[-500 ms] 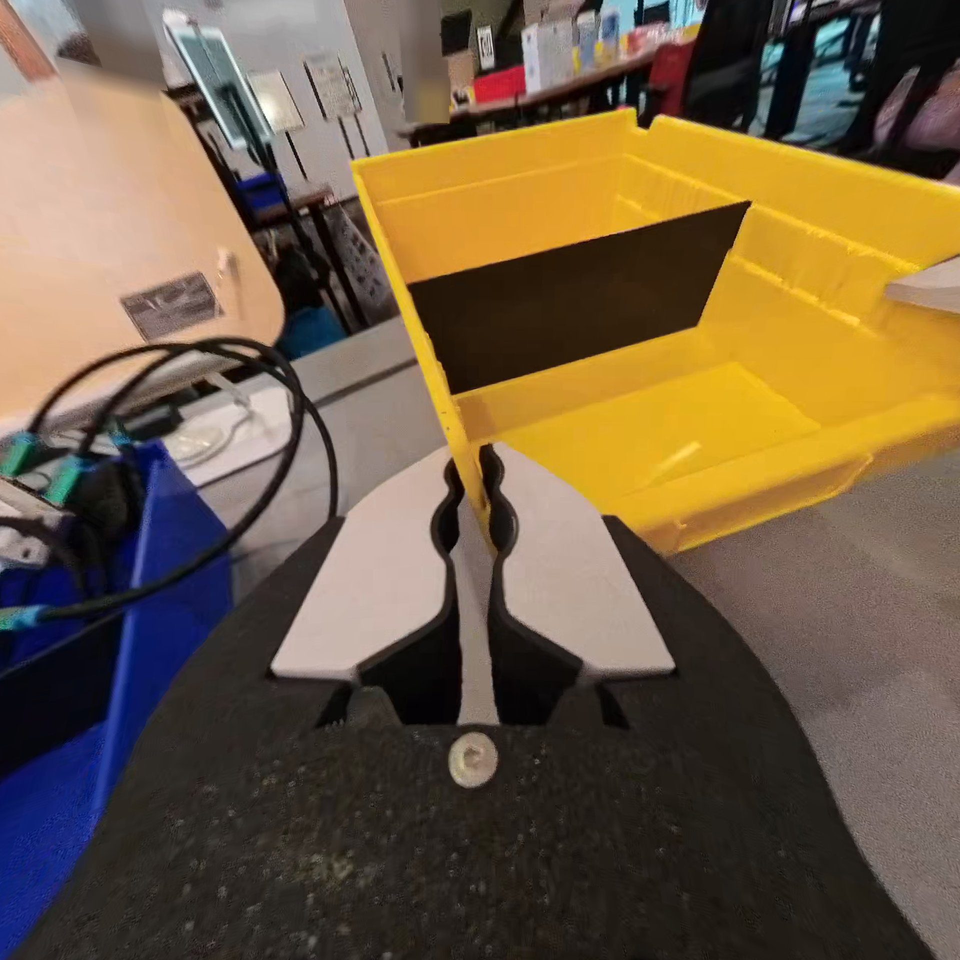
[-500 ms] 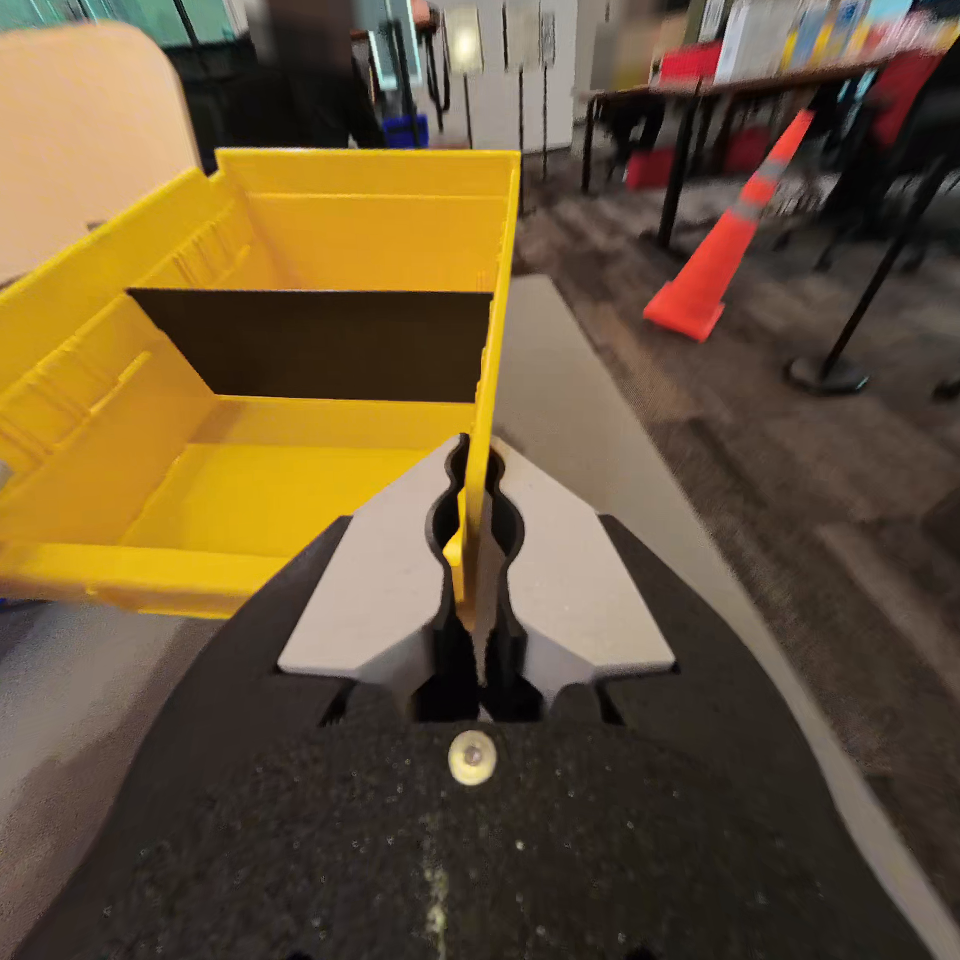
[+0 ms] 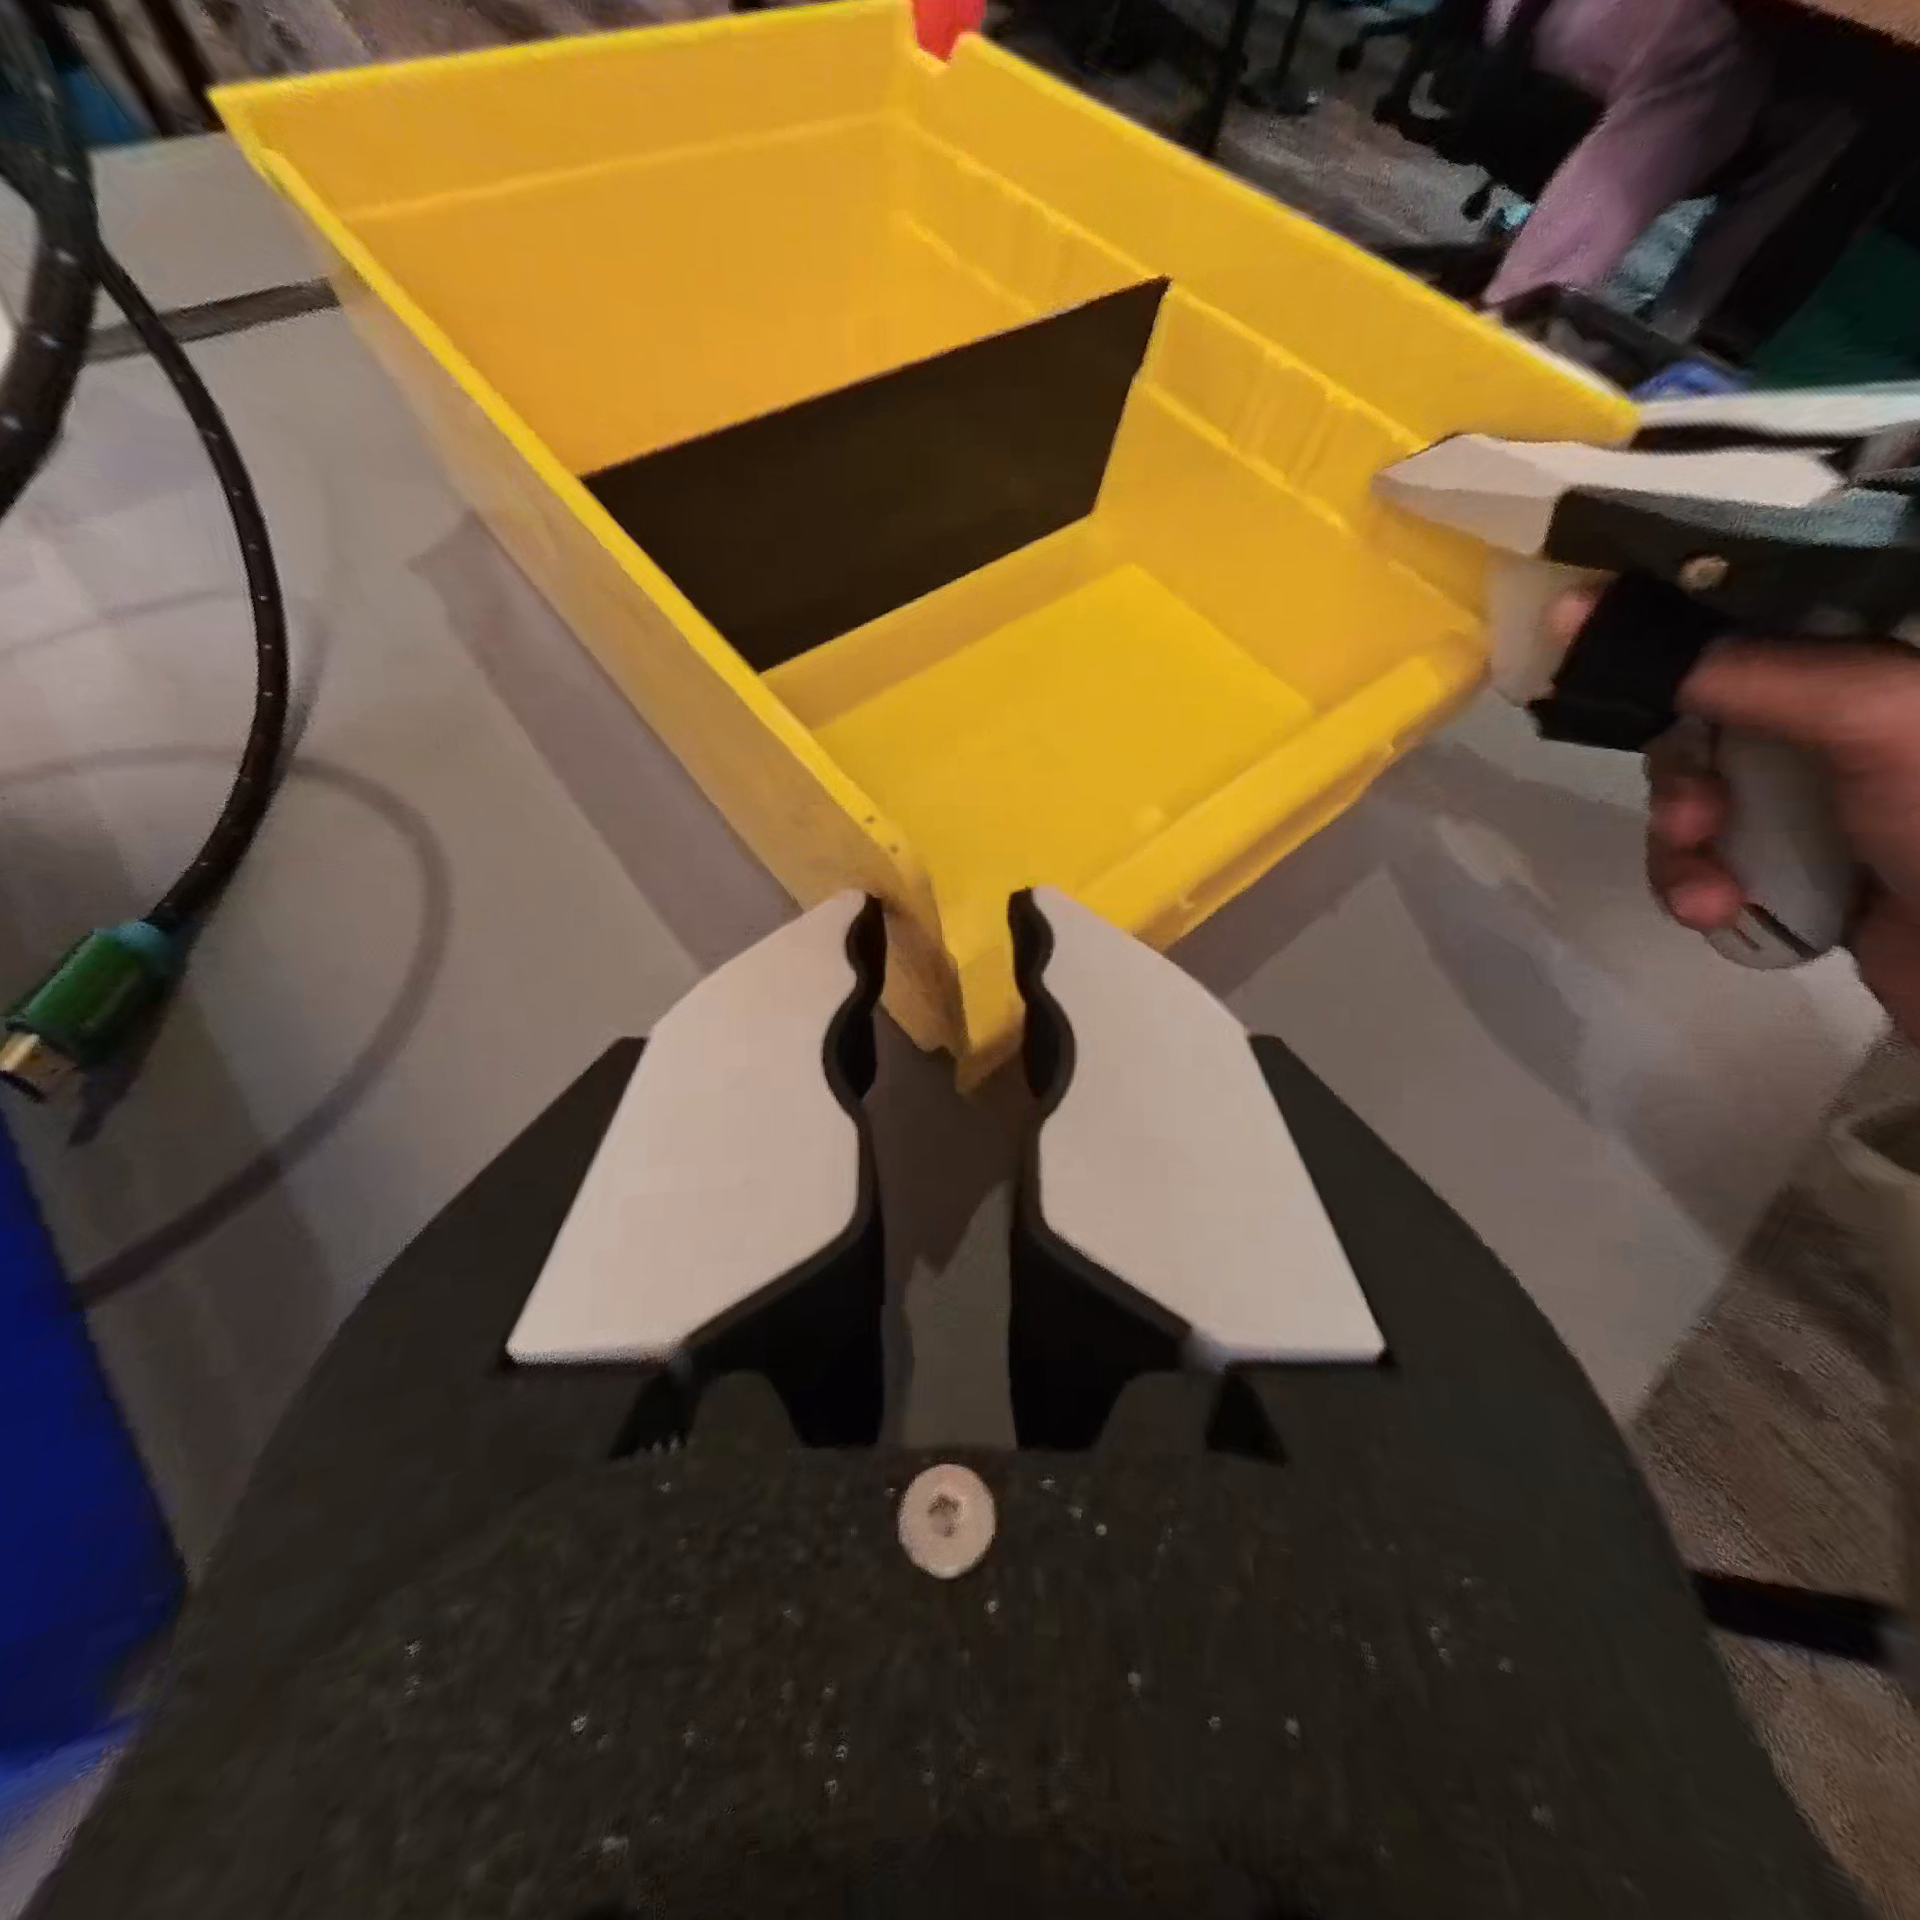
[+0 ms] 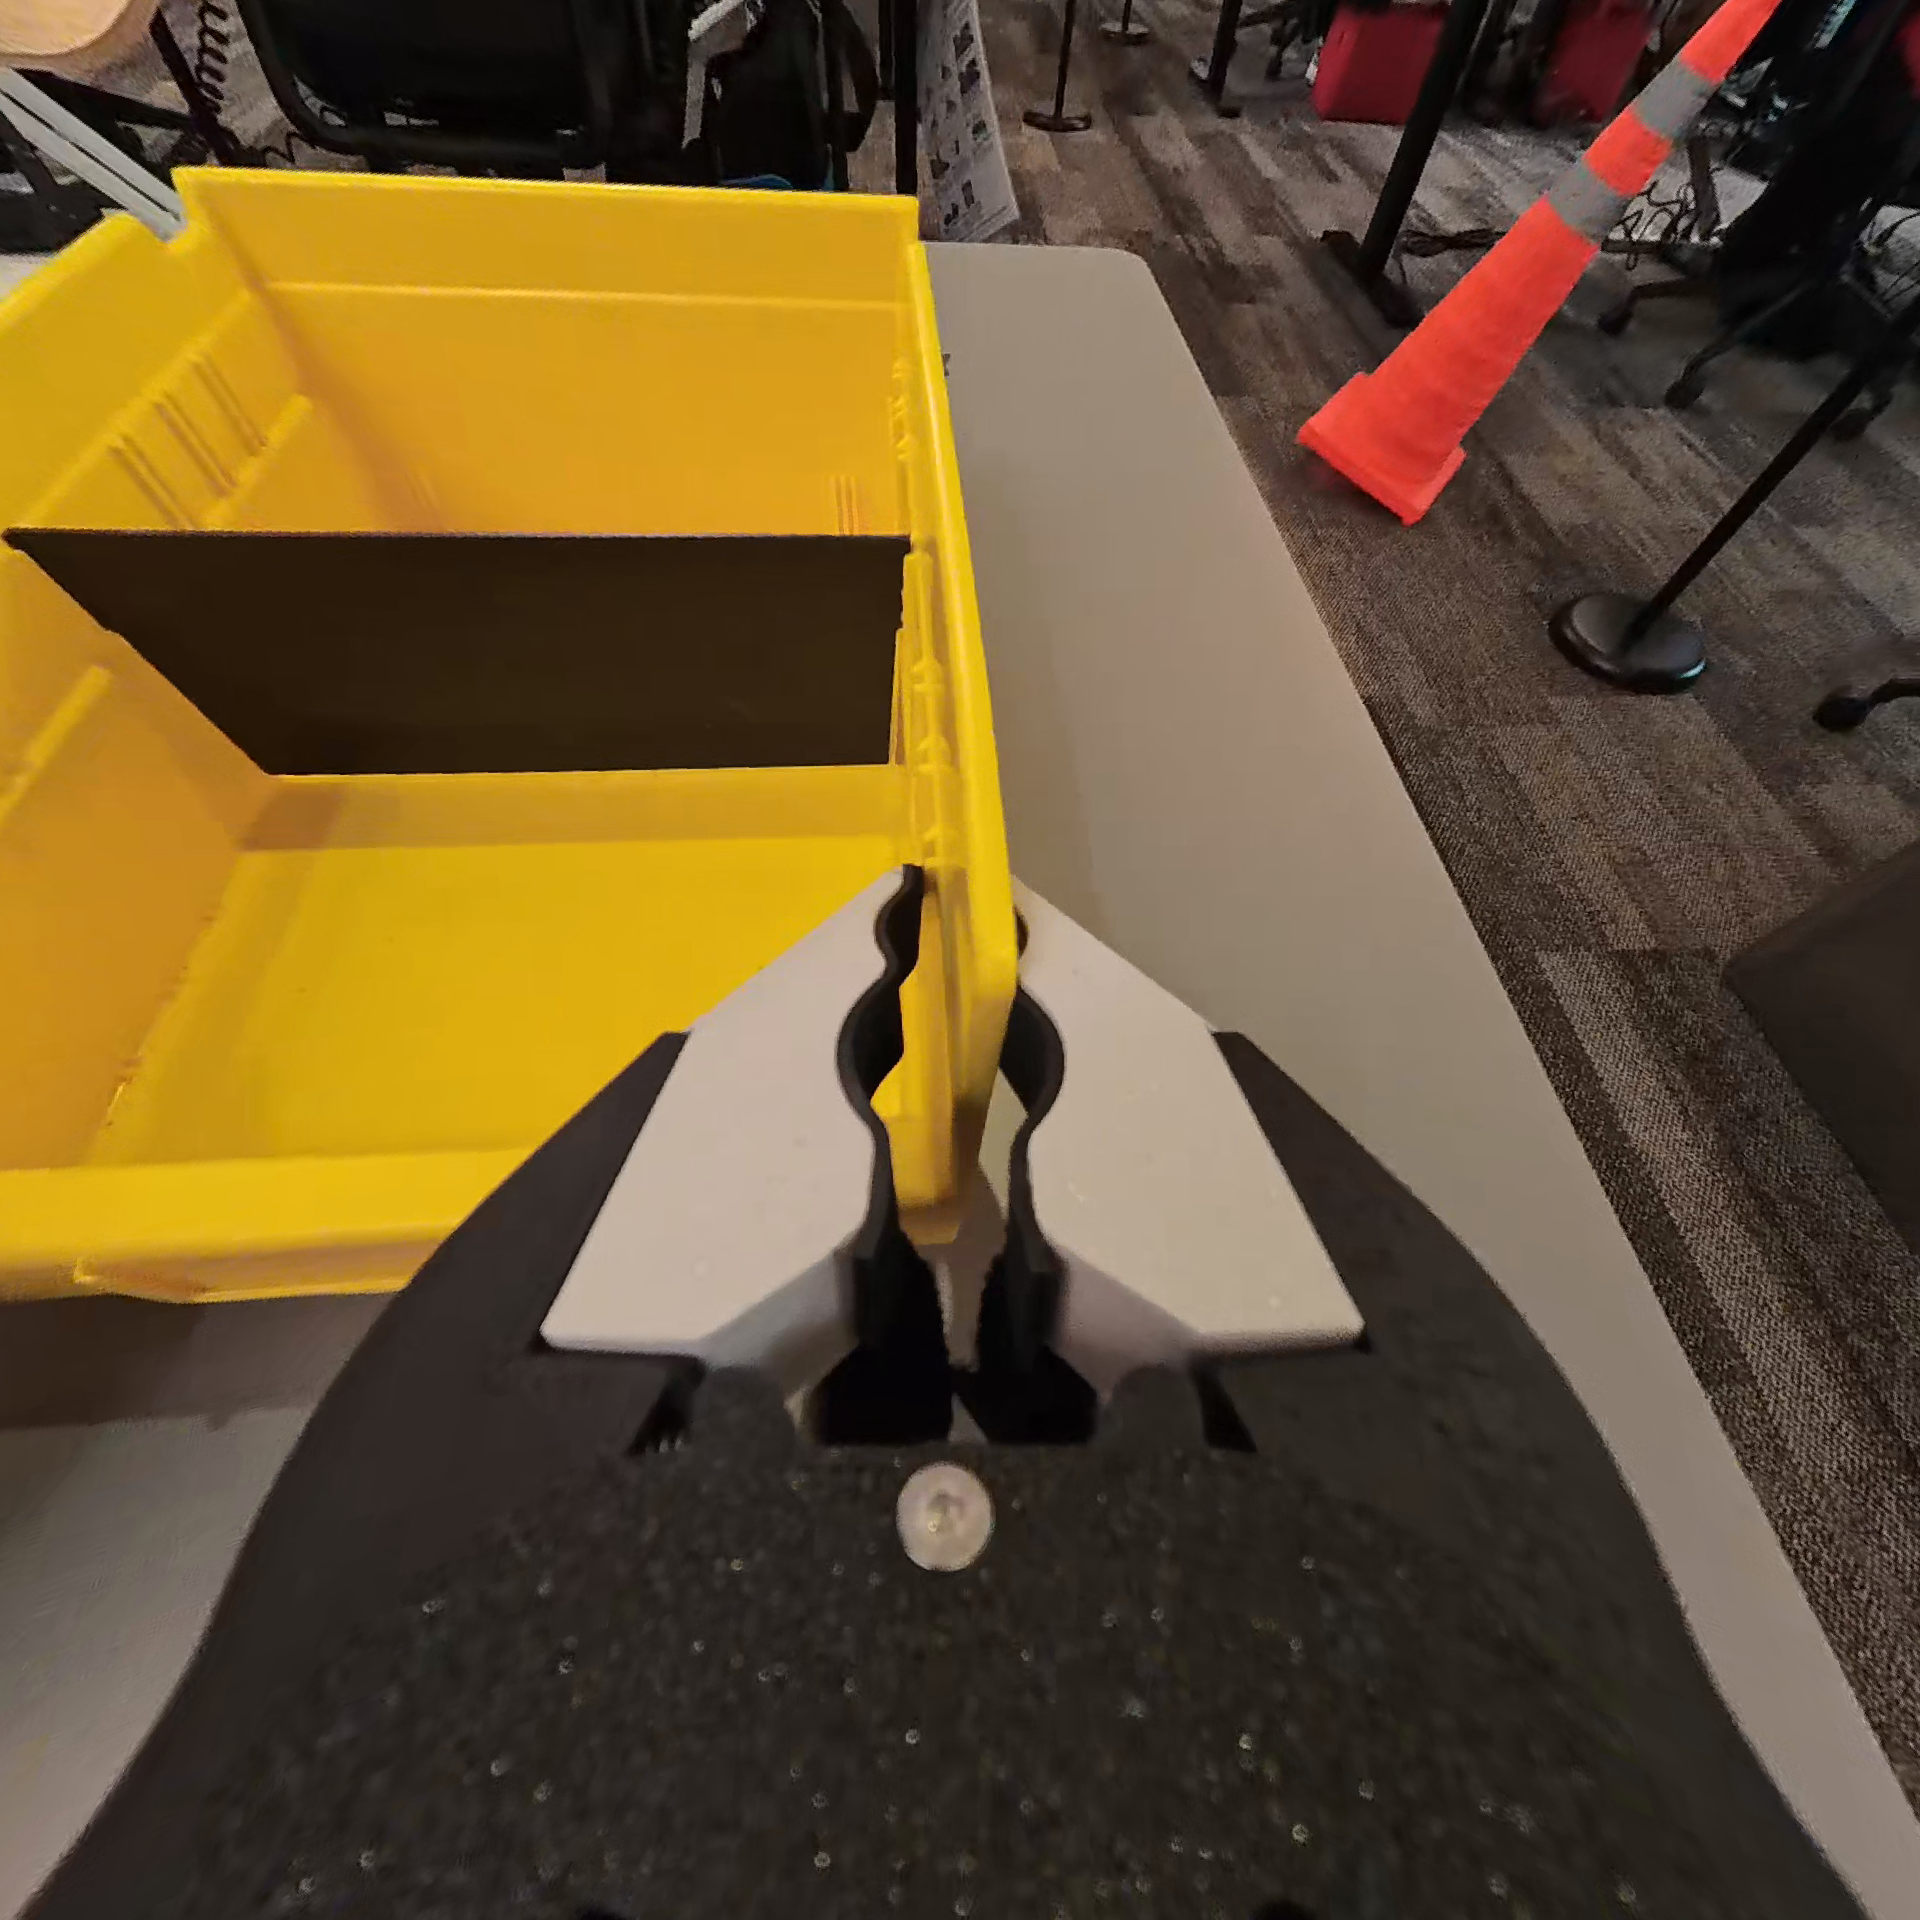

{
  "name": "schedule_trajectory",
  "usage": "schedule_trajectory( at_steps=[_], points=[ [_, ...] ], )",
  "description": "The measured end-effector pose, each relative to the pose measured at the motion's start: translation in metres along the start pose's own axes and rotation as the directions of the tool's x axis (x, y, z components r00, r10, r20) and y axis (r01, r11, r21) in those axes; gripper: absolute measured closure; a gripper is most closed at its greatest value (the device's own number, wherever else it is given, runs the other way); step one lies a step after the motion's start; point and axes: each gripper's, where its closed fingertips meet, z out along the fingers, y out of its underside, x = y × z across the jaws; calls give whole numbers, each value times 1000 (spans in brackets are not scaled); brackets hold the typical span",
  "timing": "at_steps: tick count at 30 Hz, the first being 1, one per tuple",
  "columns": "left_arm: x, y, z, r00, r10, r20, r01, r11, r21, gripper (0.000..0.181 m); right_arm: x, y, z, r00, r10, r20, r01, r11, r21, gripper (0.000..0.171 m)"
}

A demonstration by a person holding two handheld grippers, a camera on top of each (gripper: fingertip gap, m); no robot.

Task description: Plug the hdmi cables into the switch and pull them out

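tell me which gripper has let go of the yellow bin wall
The left gripper: its fingers stand apart around the yellow bin corner with gaps either side. The right gripper has its fingers clamped on the bin's side wall.

- The left wrist camera sat just behind the left hand-held gripper (image 3: pixel 945 914) and looked forward and downward along its fingers, very near the front left corner of a yellow bin (image 3: pixel 644 291) on the grey worktop (image 3: pixel 436 727).
- At that view's right edge, the right hand-held gripper (image 3: pixel 1455 488) appeared farther off, seen from the side.
- The right wrist camera sat behind the right hand-held gripper (image 4: pixel 961 904), facing forward and down, very near the bin's (image 4: pixel 582 416) right wall.
- Both views shared the bin's inside and its black divider (image 3: pixel 883 478), seen from opposite front corners.
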Motion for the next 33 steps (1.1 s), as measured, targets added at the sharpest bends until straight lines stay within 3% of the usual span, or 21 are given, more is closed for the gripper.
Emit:
schedule_trajectory(
  at_steps=[3,5,9,11,13,16,19,22,24,27,29,33],
  points=[
    [-4,-20,-57,995,42,-93,-36,997,66,157,1,1,1,1000,21,8,-21,1000,-6,161],
    [-31,-34,-106,995,84,-53,-75,987,144,155,3,5,3,994,112,19,-111,993,-32,162],
    [-136,-38,-201,972,97,212,-148,960,239,152,5,9,6,984,177,23,-175,982,-71,160],
    [-199,-22,-239,907,93,410,-203,951,232,147,11,6,0,988,151,-33,-153,986,-65,150],
    [-245,5,-261,856,48,515,-175,964,200,137,19,-21,-22,983,137,-121,-135,990,26,140],
    [-273,46,-261,870,-96,484,-19,973,229,126,-16,-90,-72,989,82,-123,-46,961,272,136],
    [-272,75,-233,909,-154,386,91,980,174,126,-128,-126,-103,993,-34,115,-12,927,374,132],
    [-273,95,-211,919,-194,344,171,981,96,124,-253,-105,-110,916,-44,399,-99,938,331,125],
    [-266,96,-204,929,-225,295,206,974,96,127,-314,-68,-99,883,-40,468,-85,966,243,120],
    [-264,93,-200,930,-221,292,197,974,109,136,-344,-21,-73,936,-108,336,44,980,192,117],
    [-268,93,-196,927,-202,315,180,979,97,140,-343,-14,-68,966,-115,231,65,975,213,125],
    [-282,92,-192,908,-175,380,153,984,87,155,-348,5,-51,978,-108,177,86,988,127,127]
  ],
)
